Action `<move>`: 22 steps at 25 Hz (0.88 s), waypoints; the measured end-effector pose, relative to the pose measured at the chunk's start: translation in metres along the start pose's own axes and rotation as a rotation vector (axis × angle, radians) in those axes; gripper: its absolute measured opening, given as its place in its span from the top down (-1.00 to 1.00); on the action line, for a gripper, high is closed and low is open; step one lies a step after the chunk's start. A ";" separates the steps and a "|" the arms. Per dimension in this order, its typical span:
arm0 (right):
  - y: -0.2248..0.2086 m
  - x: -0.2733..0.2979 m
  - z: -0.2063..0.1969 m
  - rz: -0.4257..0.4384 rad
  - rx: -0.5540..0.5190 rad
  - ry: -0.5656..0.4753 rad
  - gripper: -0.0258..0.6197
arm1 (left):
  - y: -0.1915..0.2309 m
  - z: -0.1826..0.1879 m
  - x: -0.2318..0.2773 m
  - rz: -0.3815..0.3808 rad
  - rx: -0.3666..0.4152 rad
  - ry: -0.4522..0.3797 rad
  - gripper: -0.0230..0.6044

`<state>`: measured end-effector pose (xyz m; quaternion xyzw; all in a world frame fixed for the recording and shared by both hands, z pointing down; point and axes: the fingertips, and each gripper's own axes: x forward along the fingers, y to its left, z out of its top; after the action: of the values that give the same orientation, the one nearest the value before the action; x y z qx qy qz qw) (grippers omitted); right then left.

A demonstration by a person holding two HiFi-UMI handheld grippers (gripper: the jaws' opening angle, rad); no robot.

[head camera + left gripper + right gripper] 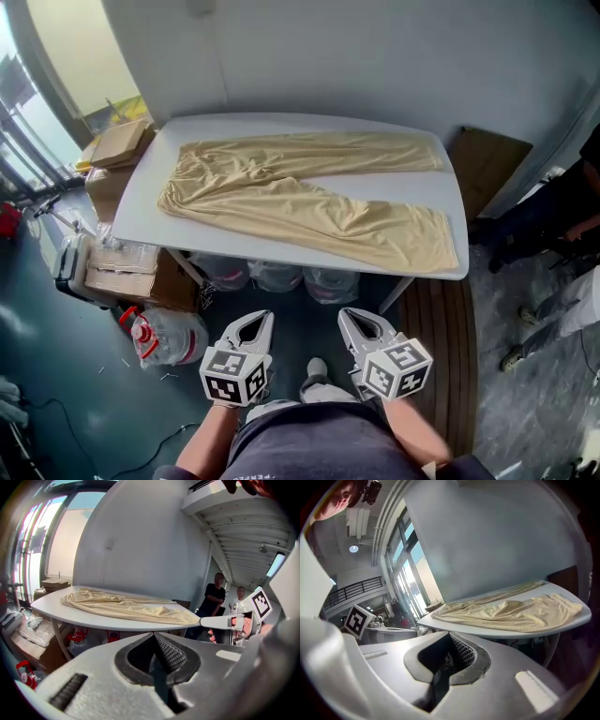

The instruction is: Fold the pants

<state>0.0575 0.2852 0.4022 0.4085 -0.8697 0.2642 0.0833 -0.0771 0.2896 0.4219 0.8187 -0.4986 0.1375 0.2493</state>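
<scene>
Thin beige knit pants (309, 202), soft and wrinkled, lie flat on the smooth white rounded-corner table (281, 127). Waist at 9 o'clock, two legs fanned toward 3 o'clock. The matte grey plastic left gripper (255, 323) and the matching right gripper (352, 322) are side by side at 6 o'clock, short of the table edge and well apart from the cloth, tips aimed at 12 and dipped slightly. Both jaw pairs are pressed together, nothing between the ribbed pads. Brown cardboard boxes (117, 145) at 10 o'clock.
</scene>
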 end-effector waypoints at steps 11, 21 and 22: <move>-0.030 0.043 0.023 0.032 0.001 0.009 0.92 | 0.042 0.025 0.038 0.056 0.002 0.000 0.94; -0.040 0.095 0.041 0.017 -0.025 0.022 0.92 | 0.103 0.051 0.066 0.070 0.012 0.004 0.94; -0.040 0.104 0.042 0.013 -0.025 0.023 0.92 | 0.110 0.053 0.070 0.063 0.016 0.008 0.94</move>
<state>0.0228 0.1731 0.4196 0.3986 -0.8746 0.2585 0.0968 -0.1434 0.1669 0.4405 0.8040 -0.5221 0.1528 0.2403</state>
